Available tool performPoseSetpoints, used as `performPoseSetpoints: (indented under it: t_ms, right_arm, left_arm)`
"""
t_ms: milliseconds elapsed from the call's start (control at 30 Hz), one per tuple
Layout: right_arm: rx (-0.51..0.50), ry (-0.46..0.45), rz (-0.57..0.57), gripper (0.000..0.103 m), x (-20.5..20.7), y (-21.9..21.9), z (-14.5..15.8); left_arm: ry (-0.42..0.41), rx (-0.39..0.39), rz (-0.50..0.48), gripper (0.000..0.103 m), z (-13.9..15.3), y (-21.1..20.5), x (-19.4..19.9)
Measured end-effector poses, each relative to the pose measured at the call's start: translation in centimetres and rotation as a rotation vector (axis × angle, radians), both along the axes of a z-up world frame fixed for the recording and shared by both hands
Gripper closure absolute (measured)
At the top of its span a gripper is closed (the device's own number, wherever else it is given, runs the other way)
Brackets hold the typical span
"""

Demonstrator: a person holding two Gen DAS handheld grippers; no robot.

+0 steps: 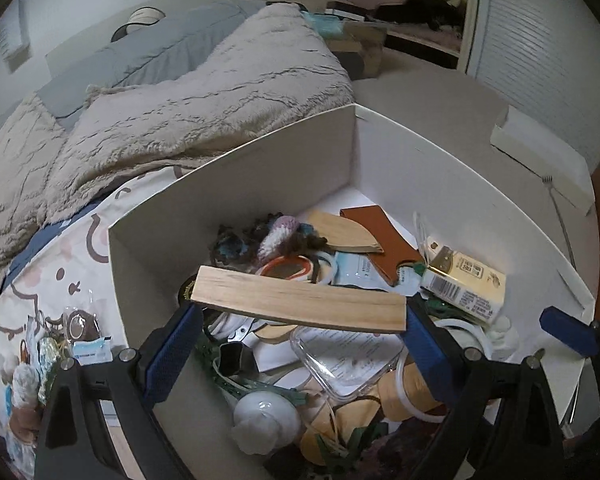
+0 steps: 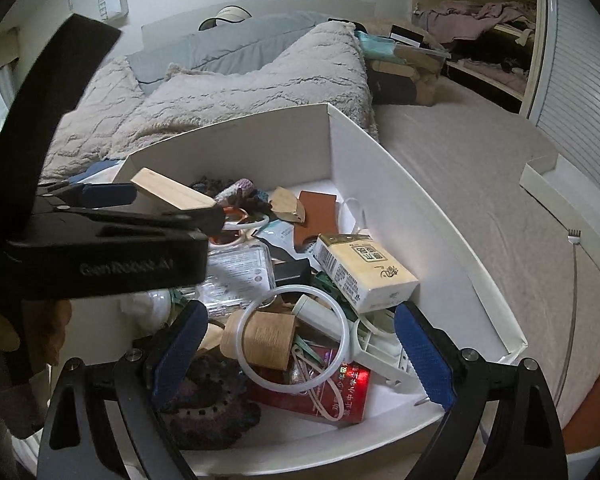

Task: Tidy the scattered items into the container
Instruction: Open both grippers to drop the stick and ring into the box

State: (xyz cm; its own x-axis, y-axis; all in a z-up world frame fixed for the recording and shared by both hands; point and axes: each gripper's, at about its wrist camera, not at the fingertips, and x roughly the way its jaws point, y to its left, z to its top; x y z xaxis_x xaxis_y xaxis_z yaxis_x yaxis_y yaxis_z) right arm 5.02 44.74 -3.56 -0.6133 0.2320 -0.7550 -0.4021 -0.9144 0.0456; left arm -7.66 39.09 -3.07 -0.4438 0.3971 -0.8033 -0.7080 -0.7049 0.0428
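Observation:
A white cardboard box (image 1: 352, 140) on the bed holds many small items: a cream carton (image 1: 464, 284), white rings, a thread spool (image 2: 264, 340), a red packet (image 2: 340, 396). My left gripper (image 1: 300, 306) is shut on a flat wooden block (image 1: 300, 300) and holds it above the box contents. It also shows in the right wrist view (image 2: 172, 196), with the wooden block (image 2: 172, 194) in it. My right gripper (image 2: 300, 344) is open and empty, low over the box's near end, around the spool and a white ring (image 2: 296, 336). Its blue fingertip shows in the left wrist view (image 1: 564, 330).
Several small scattered items (image 1: 60, 344) lie on the patterned sheet left of the box. A fluffy beige blanket (image 1: 204, 92) and grey pillows lie behind. A white box lid (image 2: 572, 216) and a metal fork-like tool (image 2: 574, 240) lie on the mattress to the right.

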Motion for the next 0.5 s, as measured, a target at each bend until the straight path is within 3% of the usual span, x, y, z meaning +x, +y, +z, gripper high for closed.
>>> performPoseSetpoints:
  t_ms: [500]
  right_arm:
    - [0.022, -0.024, 0.011, 0.009, -0.04, -0.18, -0.2]
  left_arm:
    - [-0.027, -0.026, -0.036, 0.005, -0.83, 0.08, 0.31]
